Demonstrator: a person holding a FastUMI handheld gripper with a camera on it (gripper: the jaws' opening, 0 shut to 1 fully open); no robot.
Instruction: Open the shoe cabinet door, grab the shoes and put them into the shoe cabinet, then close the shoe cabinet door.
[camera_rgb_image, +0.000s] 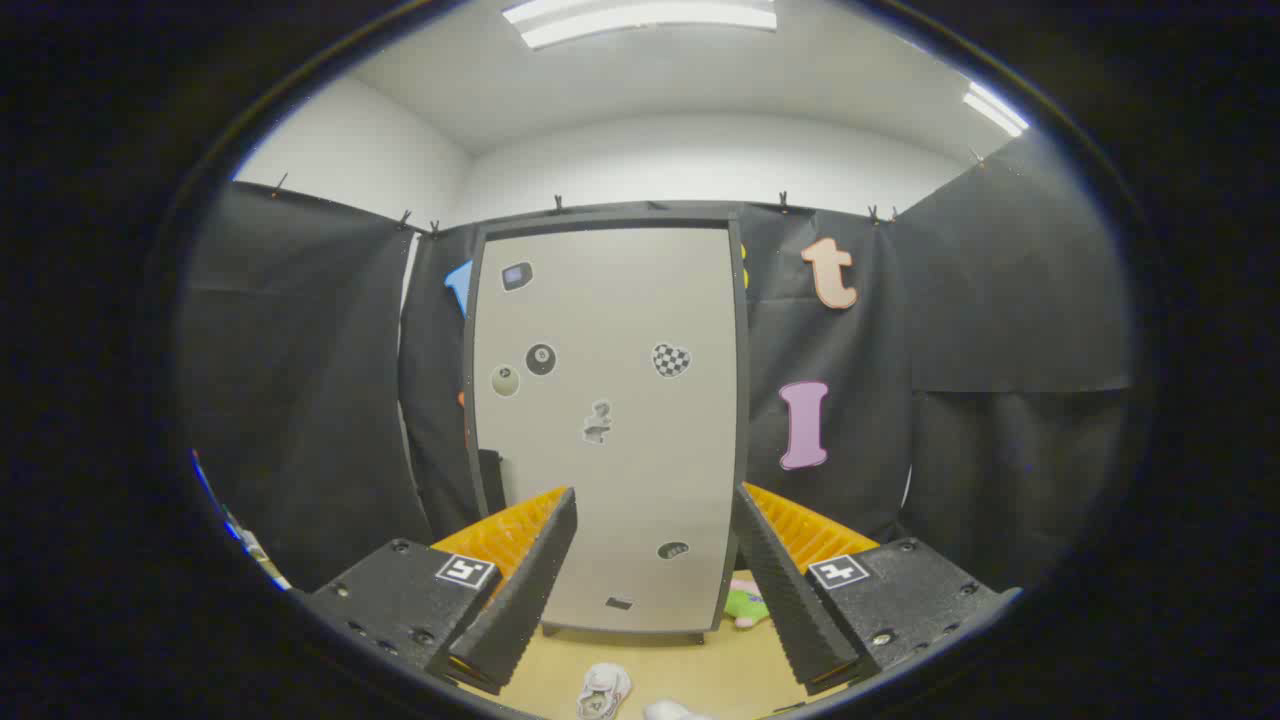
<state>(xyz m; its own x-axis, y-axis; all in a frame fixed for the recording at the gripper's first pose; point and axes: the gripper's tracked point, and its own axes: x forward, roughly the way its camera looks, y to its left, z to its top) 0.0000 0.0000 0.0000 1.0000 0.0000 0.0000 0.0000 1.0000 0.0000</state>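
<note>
The claw (655, 570) is wide open and grasps nothing. Low between its fingers, a white shoe (604, 690) lies on the floor (700, 670). Beyond them stands the shoe cabinet (610, 430) with its door closed, so the inside cannot be seen. A green and pink toy (745, 603) lies at its right lower corner.

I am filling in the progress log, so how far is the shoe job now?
Nothing looks done: the tall pale grey cabinet door with stickers is shut. The hand-held gripper is open, holding nothing, facing that door. The white shoes lie on the floor. Left: open the door, put the shoes in, close it.
</note>
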